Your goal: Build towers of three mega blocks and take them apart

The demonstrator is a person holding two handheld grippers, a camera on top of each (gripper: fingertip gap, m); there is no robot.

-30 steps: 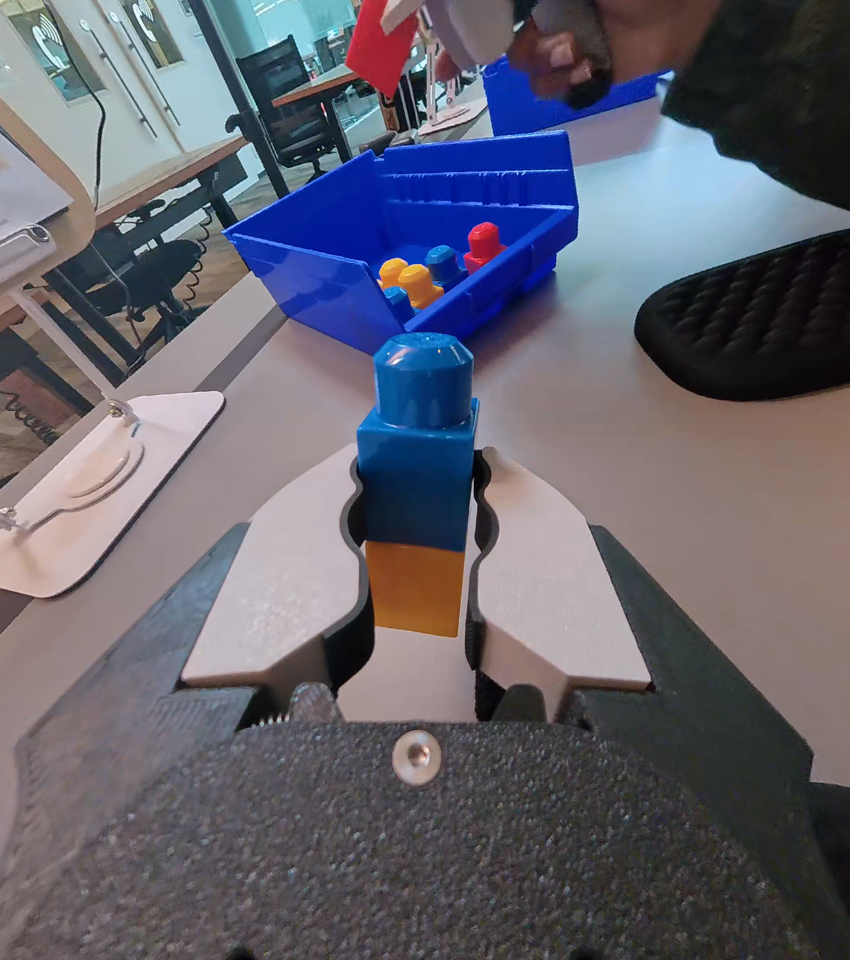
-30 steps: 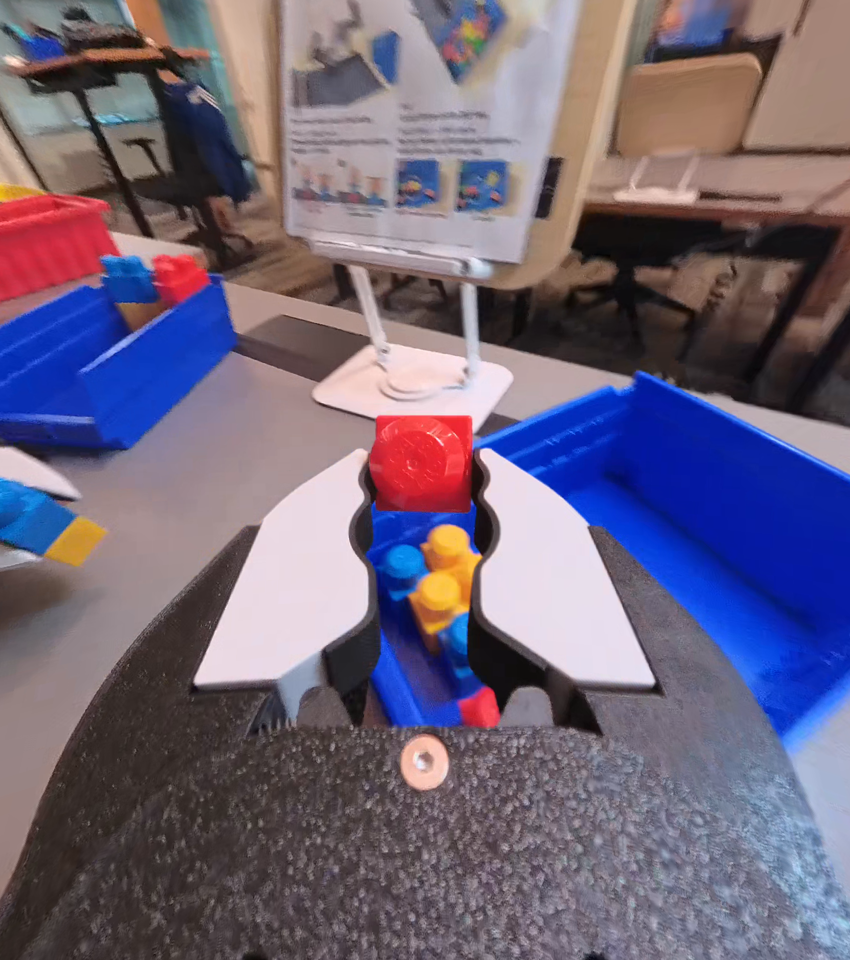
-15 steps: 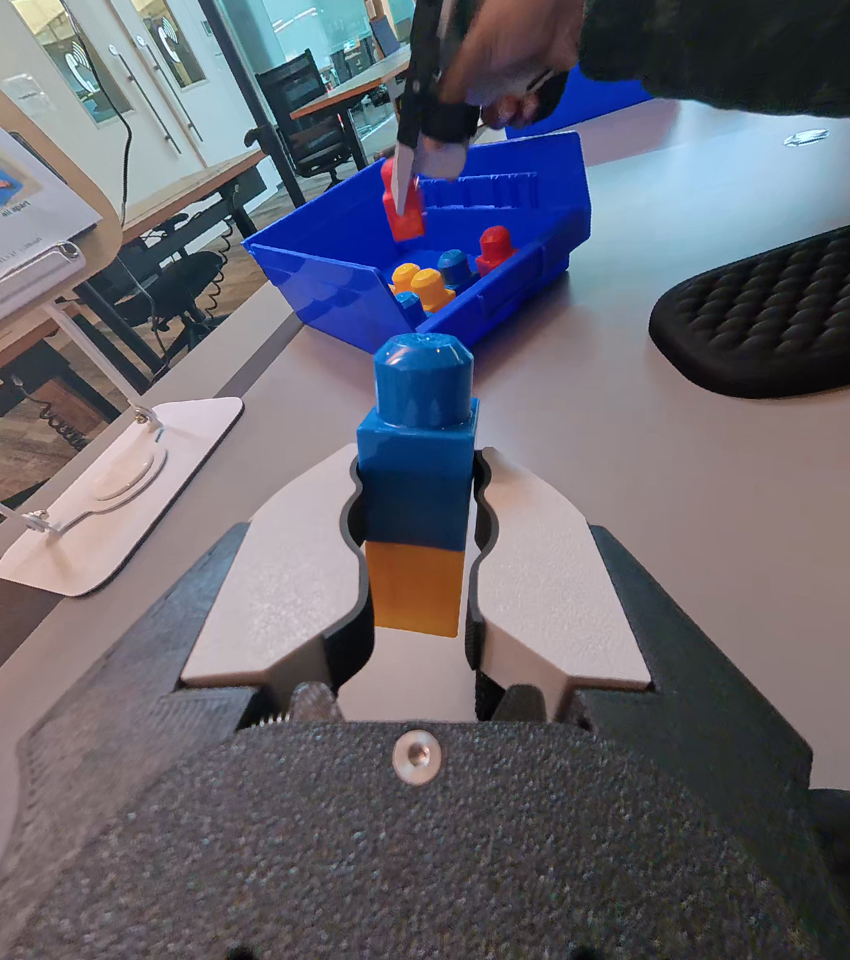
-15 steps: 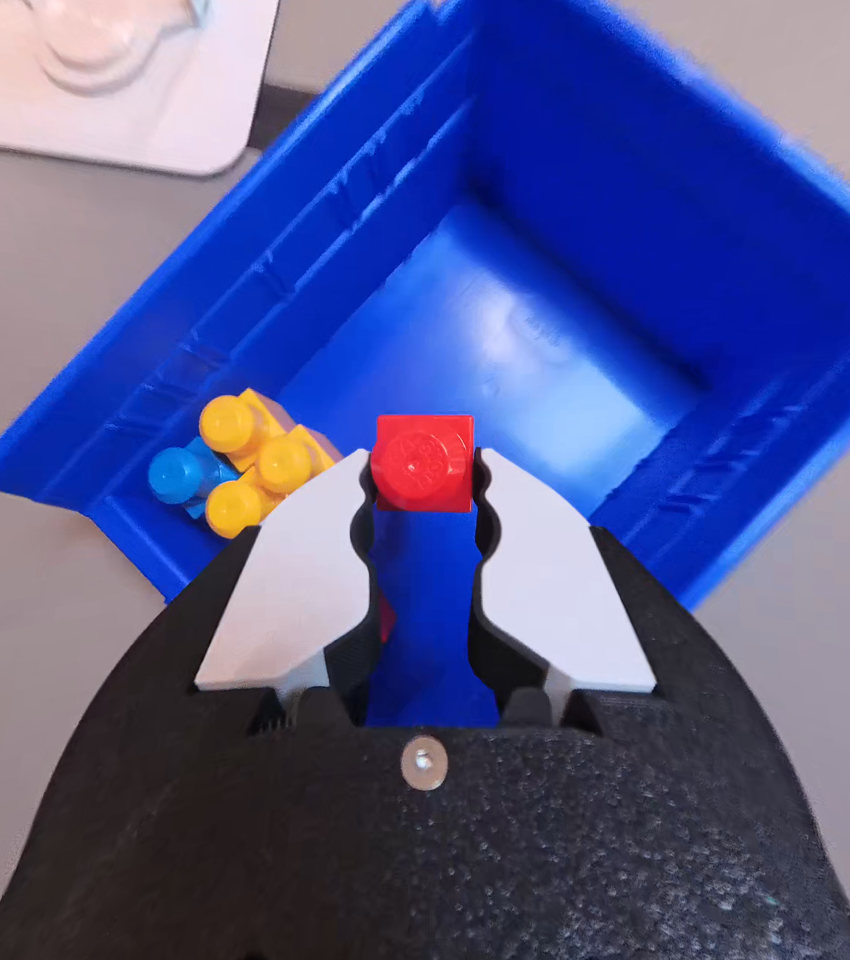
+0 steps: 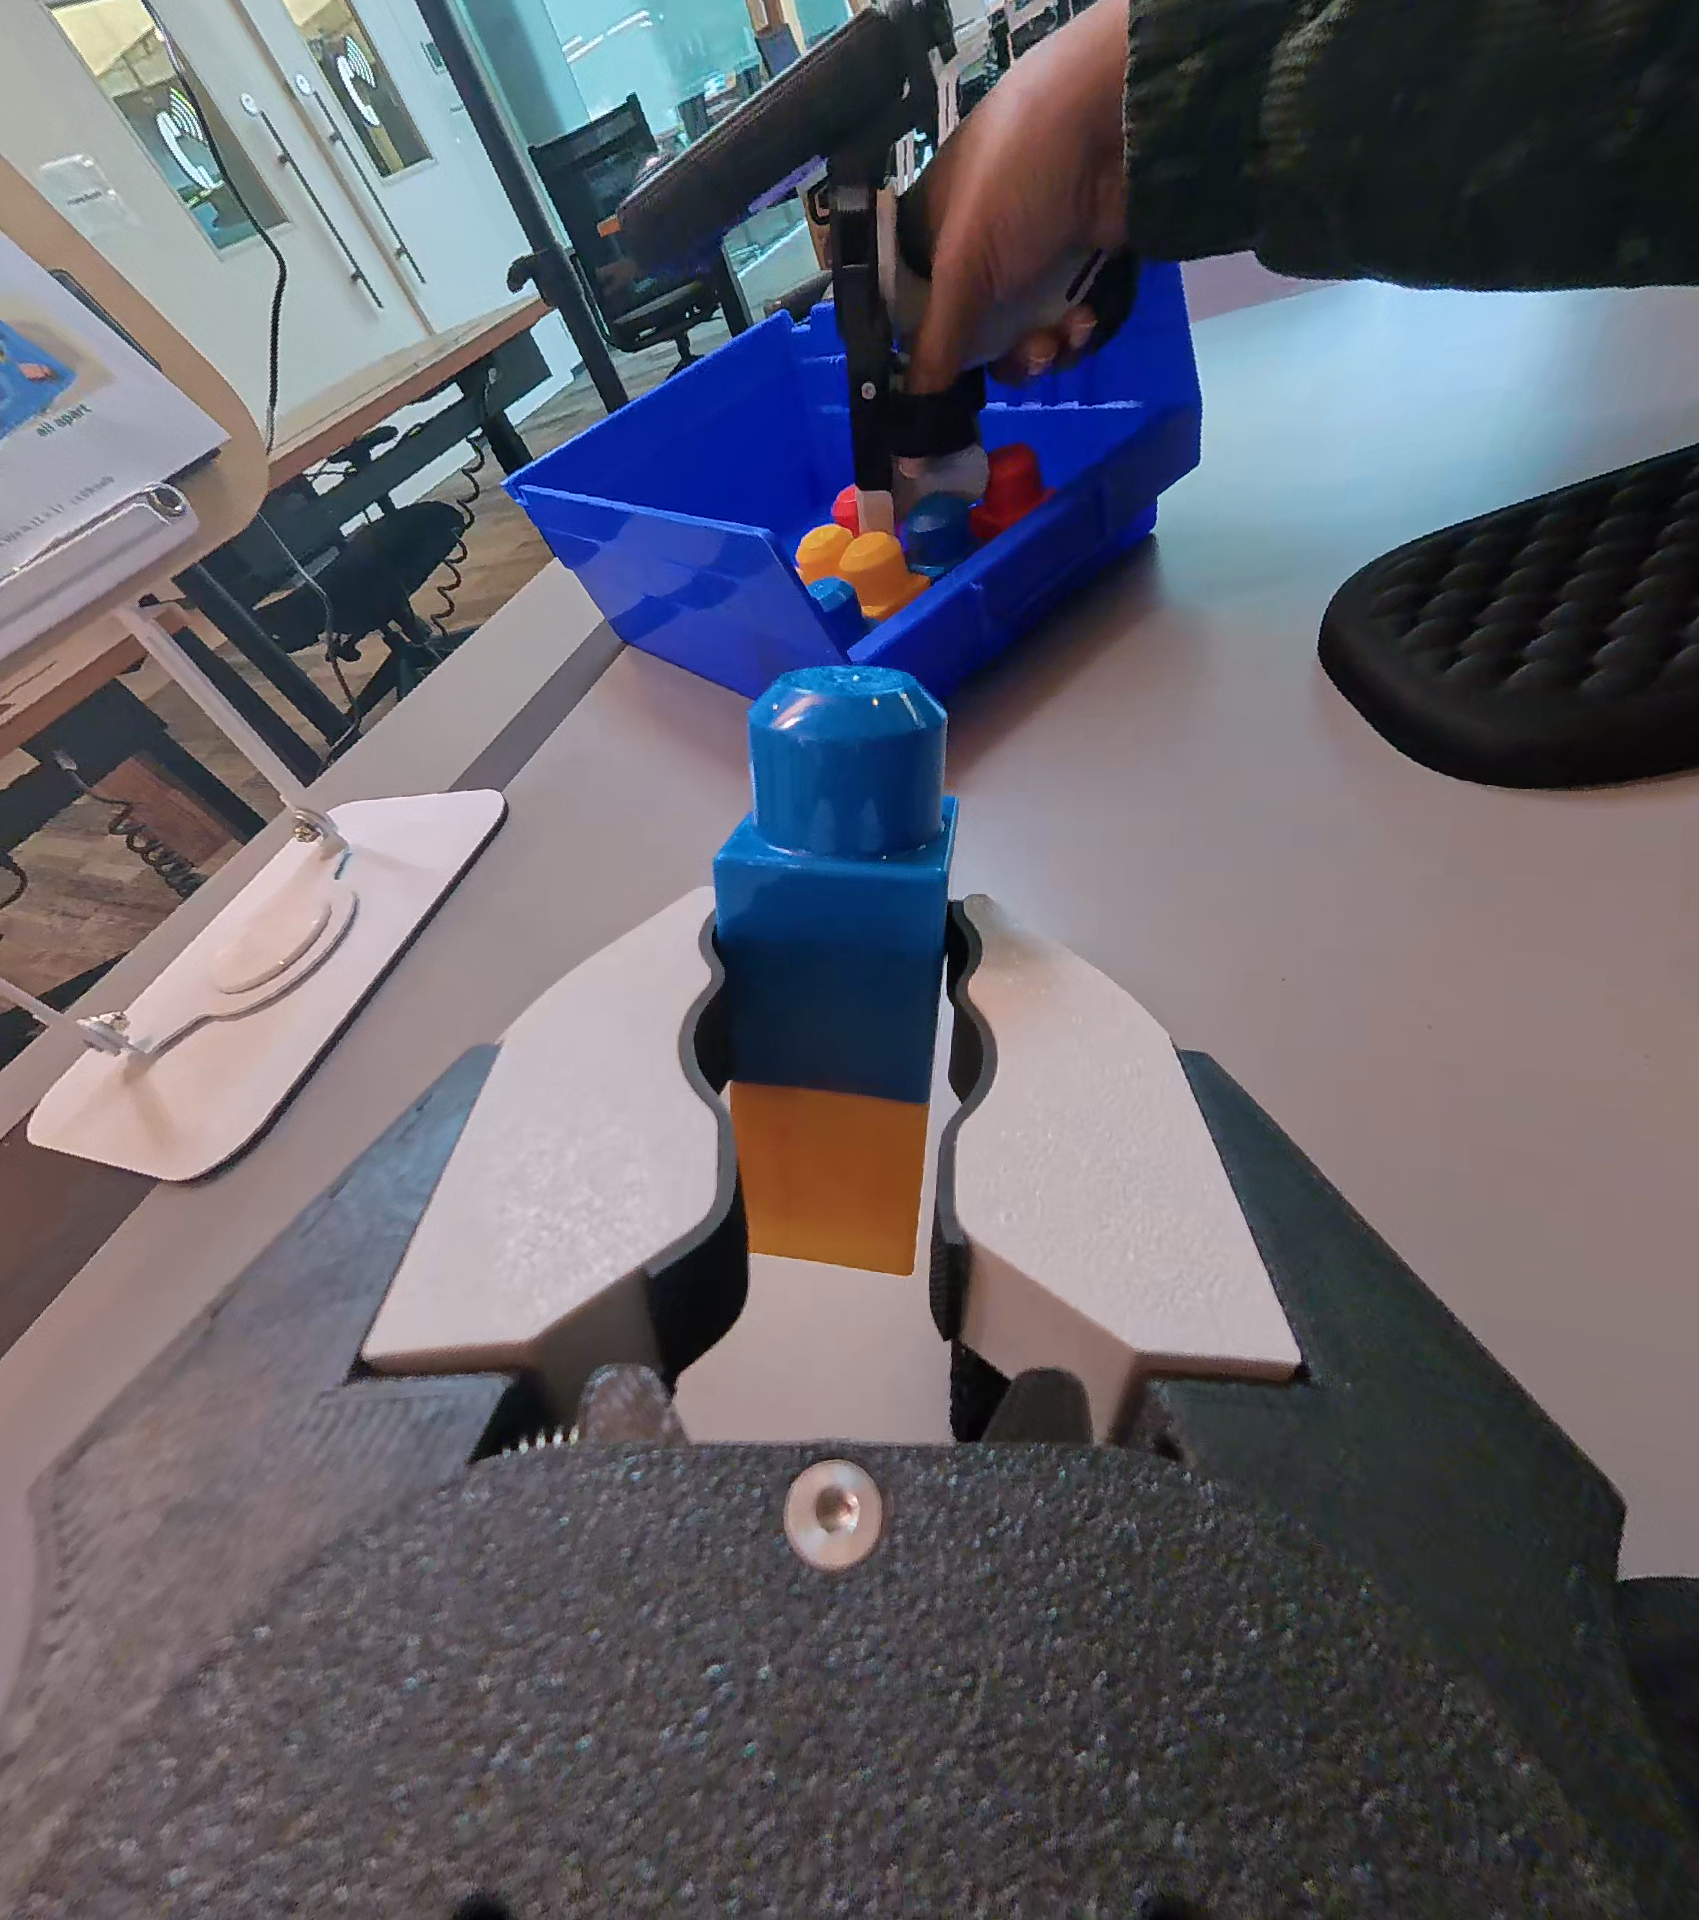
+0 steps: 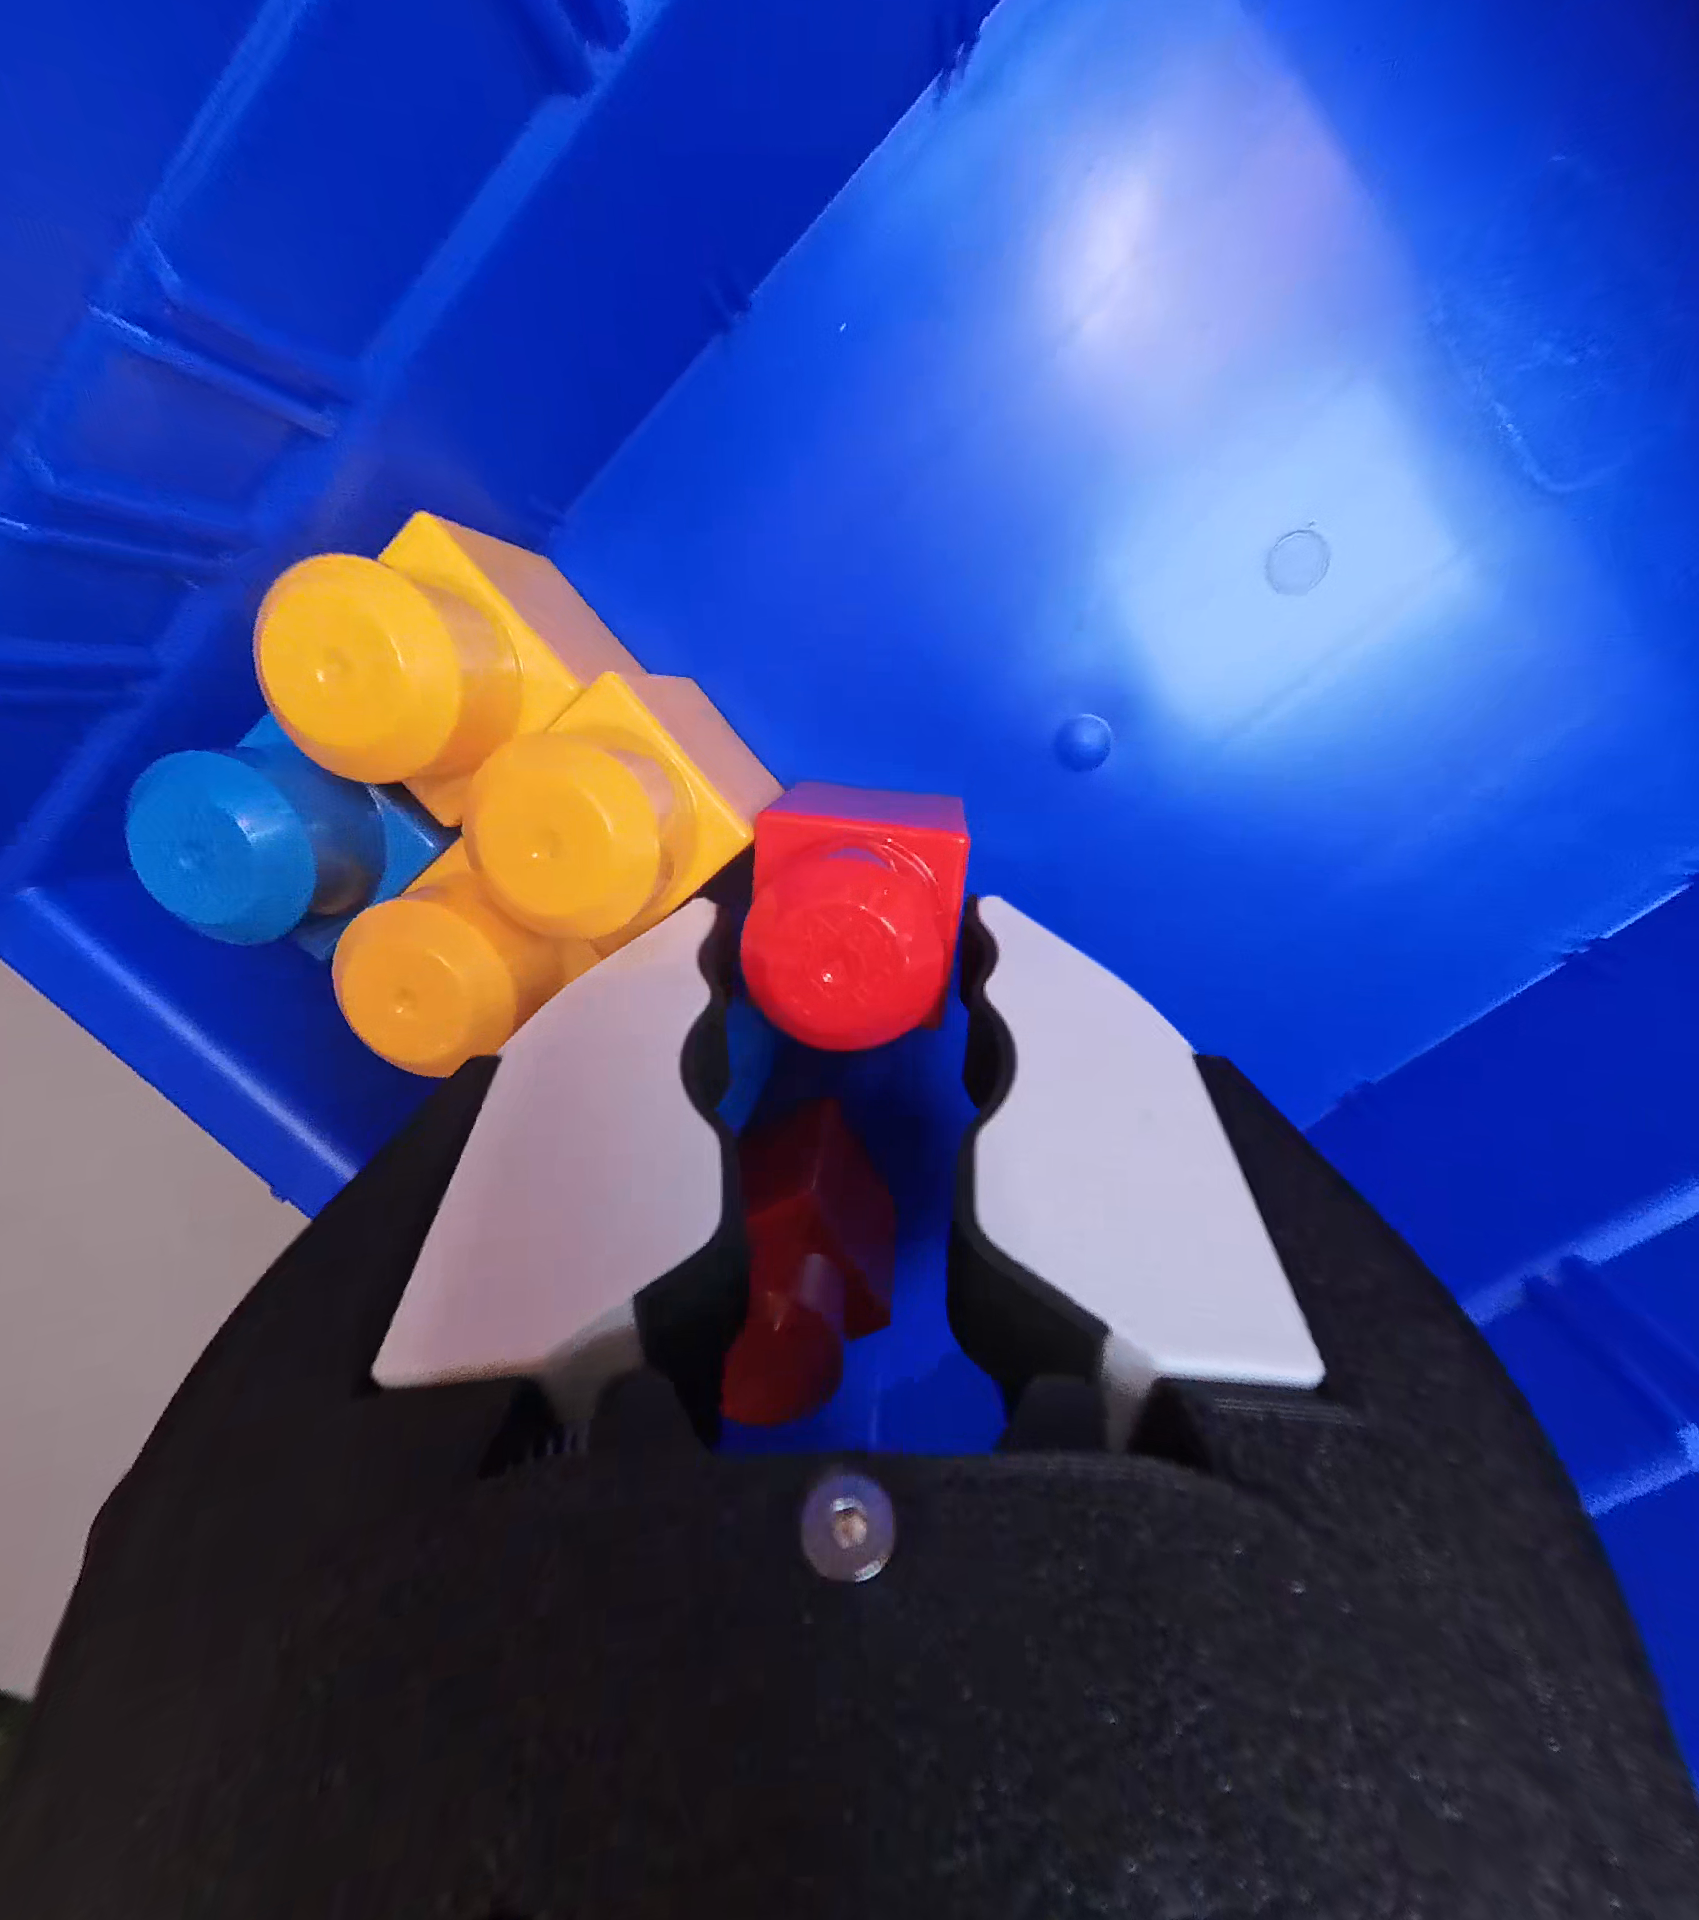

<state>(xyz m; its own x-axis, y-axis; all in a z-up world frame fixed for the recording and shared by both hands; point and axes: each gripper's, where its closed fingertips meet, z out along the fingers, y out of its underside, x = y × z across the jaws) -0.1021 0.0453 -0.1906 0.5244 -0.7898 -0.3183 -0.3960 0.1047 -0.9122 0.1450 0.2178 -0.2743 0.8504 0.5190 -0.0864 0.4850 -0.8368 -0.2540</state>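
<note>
Blue block (image 5: 829,966) stacked on orange block (image 5: 829,1179) — both between white fingers (image 5: 575,1132). Red block (image 6: 850,925), yellow blocks (image 6: 471,769) inside deep-blue bin (image 6: 1240,468). Black dimpled pad (image 5: 1593,613) on grey table (image 5: 1396,1039).

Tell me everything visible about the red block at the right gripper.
The red plastic mega block is a glossy square one-stud piece, seen stud-first with its round stud facing the camera. It sits at the tips of the right gripper, low inside the blue plastic bin, beside yellow blocks. Whether the fingers grip it is unclear. A second red block lies below.
</note>
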